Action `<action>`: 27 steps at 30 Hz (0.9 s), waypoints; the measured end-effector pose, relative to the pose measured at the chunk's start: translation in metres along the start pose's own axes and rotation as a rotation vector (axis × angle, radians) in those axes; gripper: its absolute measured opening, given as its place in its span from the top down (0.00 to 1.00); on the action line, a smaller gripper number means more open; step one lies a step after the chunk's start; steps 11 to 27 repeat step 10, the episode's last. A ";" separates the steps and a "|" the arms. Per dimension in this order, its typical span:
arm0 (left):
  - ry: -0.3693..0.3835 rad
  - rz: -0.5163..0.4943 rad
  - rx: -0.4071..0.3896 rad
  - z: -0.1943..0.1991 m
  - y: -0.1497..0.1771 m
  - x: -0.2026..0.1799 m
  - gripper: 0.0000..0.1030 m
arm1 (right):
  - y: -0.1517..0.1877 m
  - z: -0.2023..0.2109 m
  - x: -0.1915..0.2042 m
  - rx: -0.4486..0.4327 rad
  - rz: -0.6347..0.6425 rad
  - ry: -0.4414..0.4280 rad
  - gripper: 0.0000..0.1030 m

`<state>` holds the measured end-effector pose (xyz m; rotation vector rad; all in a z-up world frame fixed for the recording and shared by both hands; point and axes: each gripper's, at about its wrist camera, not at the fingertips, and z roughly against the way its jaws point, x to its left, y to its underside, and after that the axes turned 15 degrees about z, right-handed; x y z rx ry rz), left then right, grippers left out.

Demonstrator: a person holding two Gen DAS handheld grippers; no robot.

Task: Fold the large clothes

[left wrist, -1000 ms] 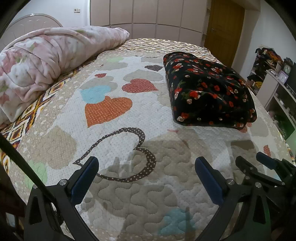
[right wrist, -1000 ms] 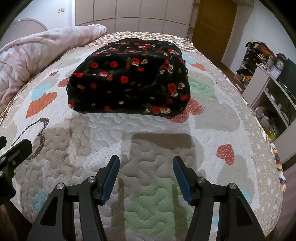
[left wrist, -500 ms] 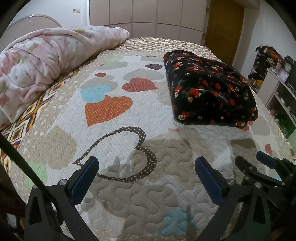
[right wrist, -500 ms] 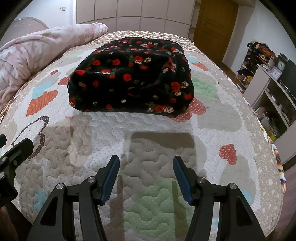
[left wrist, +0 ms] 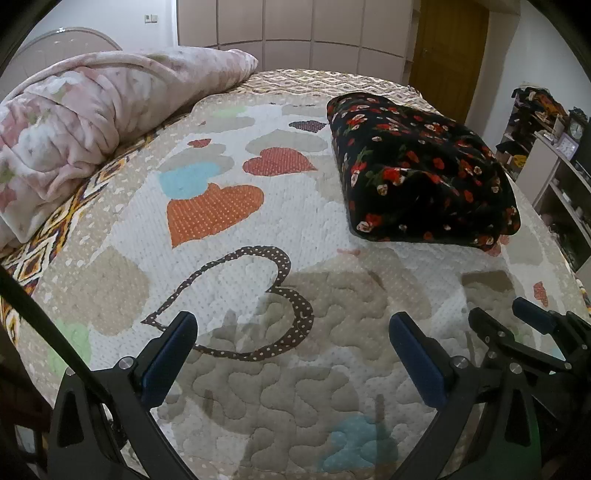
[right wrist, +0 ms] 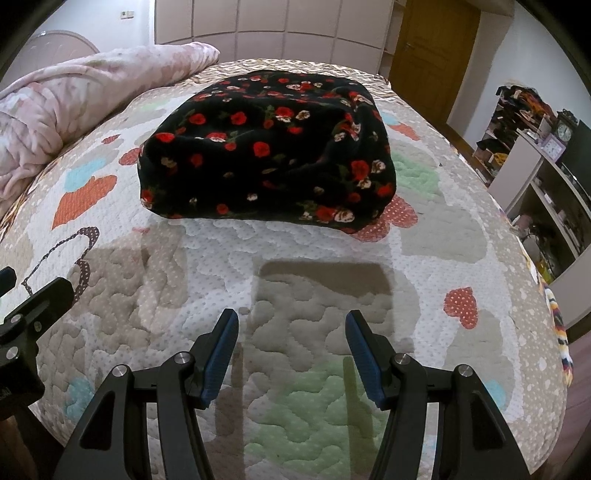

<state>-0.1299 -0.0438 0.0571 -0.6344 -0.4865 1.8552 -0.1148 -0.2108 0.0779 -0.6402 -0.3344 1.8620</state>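
A black garment with red flowers (right wrist: 266, 155) lies folded into a thick block on the heart-patterned quilt (right wrist: 332, 258). In the left wrist view the same garment (left wrist: 424, 166) sits at the upper right. My right gripper (right wrist: 291, 332) hovers open above the quilt, well short of the garment's near edge, with nothing between its blue pads. My left gripper (left wrist: 291, 332) is open wide over a brown dotted heart outline (left wrist: 258, 302), empty too. The right gripper's fingers (left wrist: 532, 325) show at the right edge of the left wrist view.
A rolled pink floral blanket (left wrist: 85, 118) lies along the bed's left side. Shelves with clutter and a clock (right wrist: 554, 147) stand to the right of the bed. A wooden door (right wrist: 428, 48) and pale wardrobes (right wrist: 258, 22) are behind.
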 end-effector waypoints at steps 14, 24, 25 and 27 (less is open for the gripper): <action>-0.023 -0.009 0.014 -0.006 0.002 -0.001 0.00 | -0.004 -0.005 0.004 0.008 0.005 -0.018 0.37; -0.023 -0.009 0.014 -0.006 0.002 -0.001 0.00 | -0.004 -0.005 0.004 0.008 0.005 -0.018 0.37; -0.023 -0.009 0.014 -0.006 0.002 -0.001 0.00 | -0.004 -0.005 0.004 0.008 0.005 -0.018 0.37; -0.023 -0.009 0.014 -0.006 0.002 -0.001 0.00 | -0.004 -0.005 0.004 0.008 0.005 -0.018 0.37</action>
